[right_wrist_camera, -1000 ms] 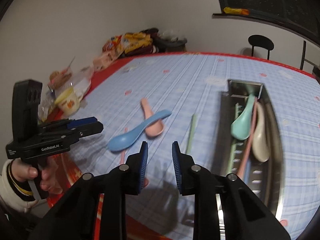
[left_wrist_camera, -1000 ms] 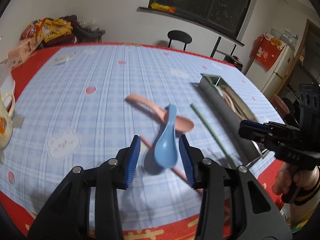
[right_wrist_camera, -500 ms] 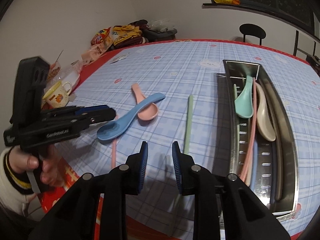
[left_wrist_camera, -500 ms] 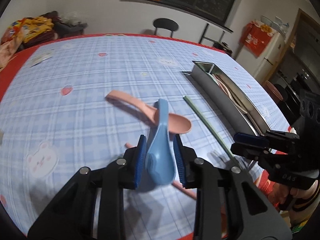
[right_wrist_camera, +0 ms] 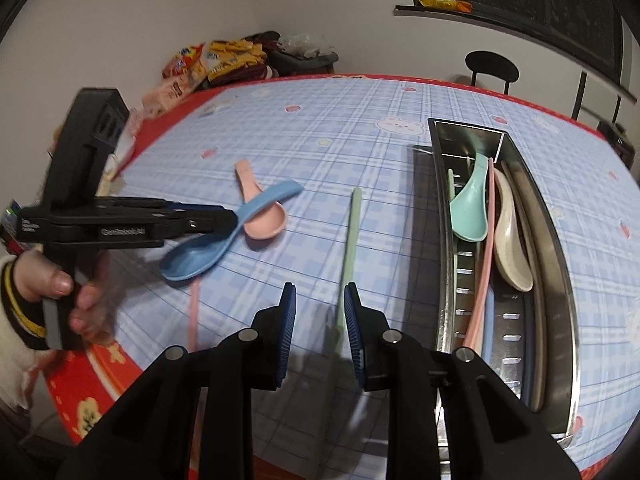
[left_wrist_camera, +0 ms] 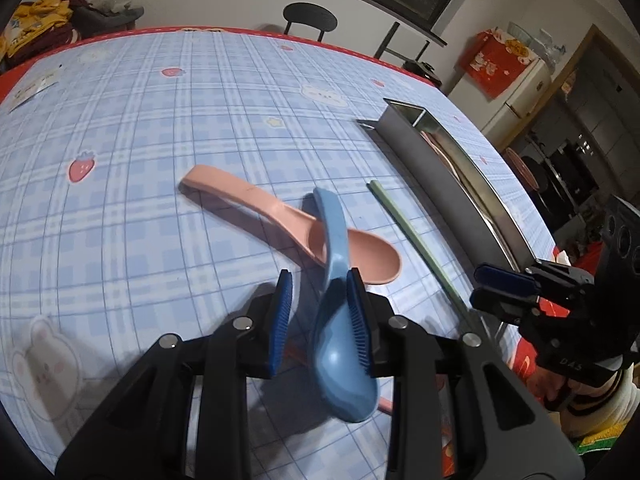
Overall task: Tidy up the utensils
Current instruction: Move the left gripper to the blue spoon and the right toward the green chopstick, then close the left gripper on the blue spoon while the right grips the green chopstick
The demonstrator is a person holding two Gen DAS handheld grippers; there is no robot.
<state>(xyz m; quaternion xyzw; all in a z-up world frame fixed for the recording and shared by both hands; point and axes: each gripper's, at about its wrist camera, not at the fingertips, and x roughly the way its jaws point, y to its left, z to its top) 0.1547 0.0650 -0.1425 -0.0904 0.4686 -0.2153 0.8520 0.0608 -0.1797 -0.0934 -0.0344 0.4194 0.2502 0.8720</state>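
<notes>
Left claw (left_wrist_camera: pixel 320 312) seems to pinch the blue spoon (left_wrist_camera: pixel 340 320); right claw (right_wrist_camera: pixel 320 332), spread, holds nothing. Pink spoon (left_wrist_camera: pixel 288 216) and green chopstick (right_wrist_camera: pixel 348 248) ahead remain outside the tray (right_wrist_camera: pixel 560 264).

Right gripper (right_wrist_camera: pixel 320 330) apart, seemingly beside green chopstick (right_wrist_camera: pixel 349 256).

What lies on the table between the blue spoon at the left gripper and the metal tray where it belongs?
Only the green chopstick lies flat between the blue spoon and the metal tray; lifted, the spoon should clear it.
</notes>
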